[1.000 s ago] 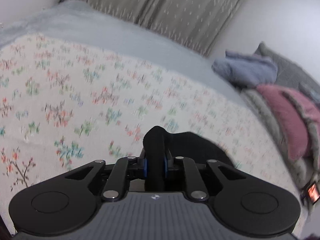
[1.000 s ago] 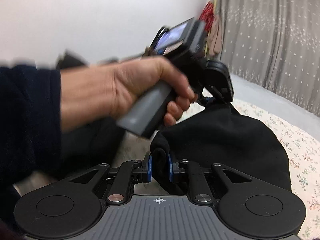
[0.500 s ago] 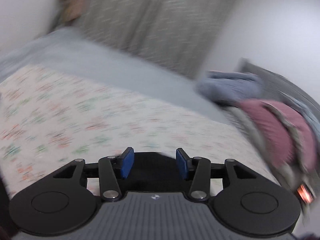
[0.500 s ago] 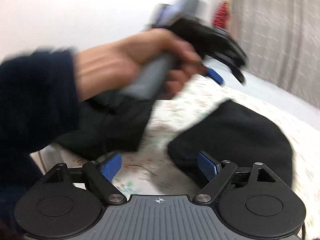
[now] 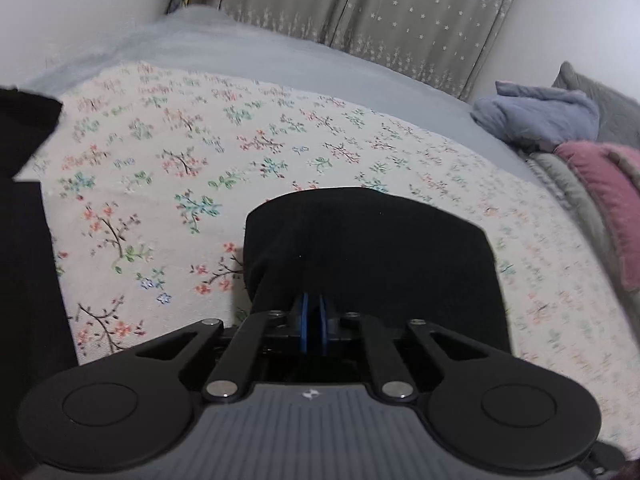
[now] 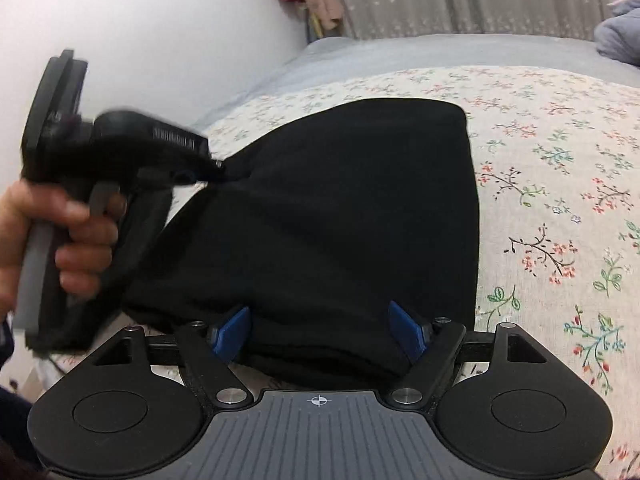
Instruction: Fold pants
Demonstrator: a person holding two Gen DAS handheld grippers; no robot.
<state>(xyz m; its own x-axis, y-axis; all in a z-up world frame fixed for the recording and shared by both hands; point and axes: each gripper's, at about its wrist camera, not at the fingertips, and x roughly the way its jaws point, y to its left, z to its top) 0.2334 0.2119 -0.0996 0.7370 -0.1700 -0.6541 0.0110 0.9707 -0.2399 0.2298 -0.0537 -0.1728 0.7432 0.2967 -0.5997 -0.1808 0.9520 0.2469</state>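
Observation:
The black pants (image 6: 340, 208) lie folded in a compact block on the floral bedspread (image 6: 560, 168). My left gripper (image 5: 313, 320) is shut, its blue pads pinching the near left edge of the pants (image 5: 372, 256). In the right wrist view the left gripper (image 6: 216, 172) reaches the pants' left edge, held by a hand (image 6: 76, 236). My right gripper (image 6: 320, 330) is open, its blue pads on either side of the pants' near edge, gripping nothing.
A blue-grey garment (image 5: 540, 116), grey pillow (image 5: 600, 100) and pink blanket (image 5: 608, 184) are piled at the right of the bed. A grey sheet (image 5: 248, 52) and curtain (image 5: 380, 4) lie beyond. Dark fabric (image 5: 24, 208) hangs at the left edge.
Both grippers were shut on the pants a second ago, then opened. Now the left gripper has shut again on the pants' edge; the right stays open, closer over the near edge.

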